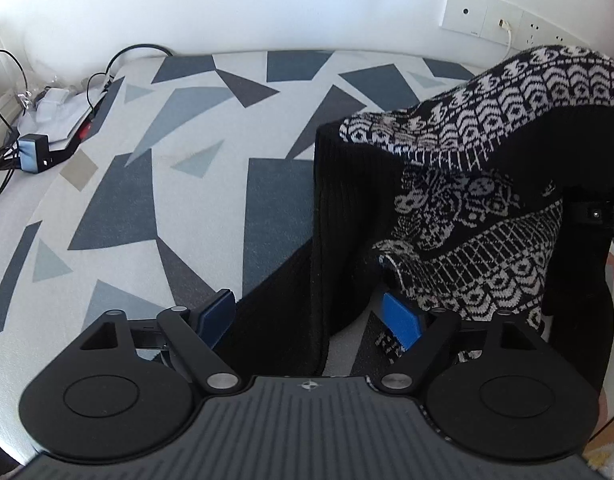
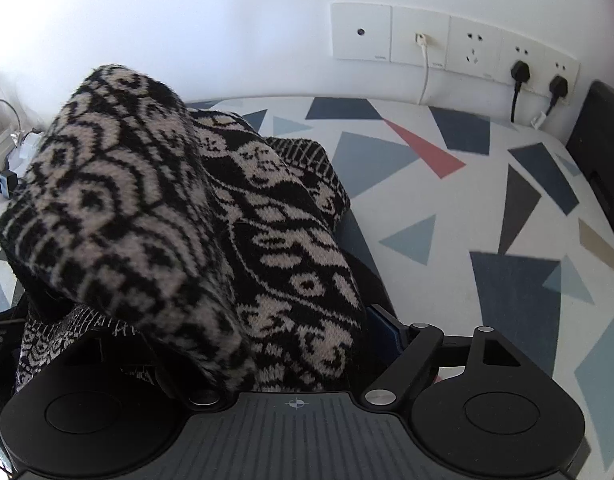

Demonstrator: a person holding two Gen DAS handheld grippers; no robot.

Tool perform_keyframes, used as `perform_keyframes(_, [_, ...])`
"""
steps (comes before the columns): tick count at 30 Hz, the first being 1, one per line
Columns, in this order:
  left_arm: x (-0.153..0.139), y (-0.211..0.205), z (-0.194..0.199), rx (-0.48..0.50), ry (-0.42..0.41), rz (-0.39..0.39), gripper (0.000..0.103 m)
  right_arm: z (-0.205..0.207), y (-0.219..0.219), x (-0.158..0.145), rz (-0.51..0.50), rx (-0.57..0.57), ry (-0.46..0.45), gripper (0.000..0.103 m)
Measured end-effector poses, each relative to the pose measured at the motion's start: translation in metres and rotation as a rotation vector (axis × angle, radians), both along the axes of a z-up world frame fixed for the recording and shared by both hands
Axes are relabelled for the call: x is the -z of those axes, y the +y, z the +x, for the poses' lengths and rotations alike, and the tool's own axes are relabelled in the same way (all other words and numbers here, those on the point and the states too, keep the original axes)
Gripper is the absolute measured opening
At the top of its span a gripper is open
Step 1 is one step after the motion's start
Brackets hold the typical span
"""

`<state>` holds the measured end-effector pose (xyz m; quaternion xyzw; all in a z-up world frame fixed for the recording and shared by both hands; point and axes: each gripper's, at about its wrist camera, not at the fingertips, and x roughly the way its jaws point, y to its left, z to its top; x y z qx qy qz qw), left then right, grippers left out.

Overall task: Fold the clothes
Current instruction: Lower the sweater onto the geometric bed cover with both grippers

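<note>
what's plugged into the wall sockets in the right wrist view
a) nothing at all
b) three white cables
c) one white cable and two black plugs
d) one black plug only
c: the wall sockets hold a white cable and two black plugs, above the patterned surface.

We see our left gripper (image 1: 311,316) low over the geometric-print cover (image 1: 155,184), its blue pads (image 1: 401,318) spread wide; a black ribbed edge of the patterned knit sweater (image 1: 459,200) runs between them, and neither pad presses on it; the right pad sits just under a fold of the sweater. The sweater lies heaped on the cover's right side, black-and-white motifs uppermost; left of the sweater the cover is bare; beyond the cover's far left edge sit a small grey adapter (image 1: 33,152) and black cables (image 1: 7,80); above the sweater, white wall sockets (image 1: 487,20) line the wall.
</note>
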<state>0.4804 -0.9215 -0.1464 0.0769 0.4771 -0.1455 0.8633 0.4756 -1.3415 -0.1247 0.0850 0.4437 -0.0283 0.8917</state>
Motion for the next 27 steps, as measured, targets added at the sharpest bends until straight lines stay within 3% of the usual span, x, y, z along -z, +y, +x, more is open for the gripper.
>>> perform_keyframes(5, [0.012, -0.001, -0.001, 0.001, 0.026, 0.036, 0.085, -0.008, -0.002, 0.004, 0.02, -0.005, 0.026, 0.083])
perform_keyframes(13, [0.021, 0.004, -0.012, 0.032, 0.031, 0.088, 0.085, -0.036, 0.001, 0.014, -0.044, -0.07, 0.051, 0.086])
perform_keyframes(19, [0.024, 0.004, -0.017, 0.04, 0.019, 0.113, 0.086, -0.053, -0.003, 0.027, -0.014, -0.031, 0.101, 0.086])
perform_keyframes(27, [0.028, -0.005, -0.034, 0.103, 0.001, 0.234, 0.086, -0.067, 0.004, 0.045, -0.012, 0.005, 0.113, 0.079])
